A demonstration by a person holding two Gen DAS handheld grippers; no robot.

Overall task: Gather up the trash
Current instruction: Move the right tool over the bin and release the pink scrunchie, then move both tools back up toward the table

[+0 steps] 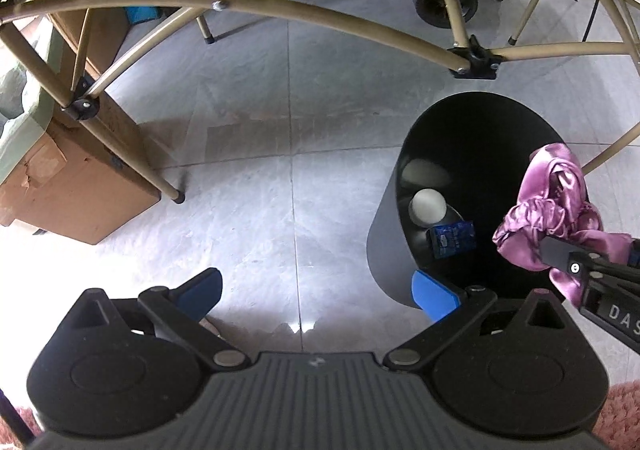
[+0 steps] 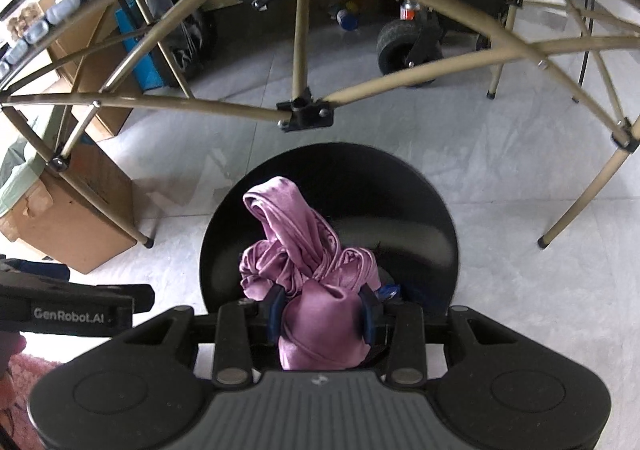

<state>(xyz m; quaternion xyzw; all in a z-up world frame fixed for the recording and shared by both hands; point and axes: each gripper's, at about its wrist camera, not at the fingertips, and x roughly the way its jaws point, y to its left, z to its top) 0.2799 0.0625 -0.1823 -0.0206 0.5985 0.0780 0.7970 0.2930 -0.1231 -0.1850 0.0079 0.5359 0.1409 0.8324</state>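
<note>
Hiding bin (image 2: 424, 210) contents: purple cloth (image 2: 304, 250) (R fingers (image 2: 370, 316)).

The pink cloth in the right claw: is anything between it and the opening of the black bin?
Nothing visible blocks it. The pink cloth, clamped in the right claw, hangs over the open mouth of the black bin. The table frame crosses beyond the bin, not over it.

From my right wrist view, the pink cloth (image 2: 316, 290) covers most of the black bin's (image 2: 420, 210) bottom, so I can't see what lies under it. The blue packet (image 1: 452, 240) print is too small to read. My right gripper (image 1: 568, 266) runs off the picture's edge in the left view.
</note>
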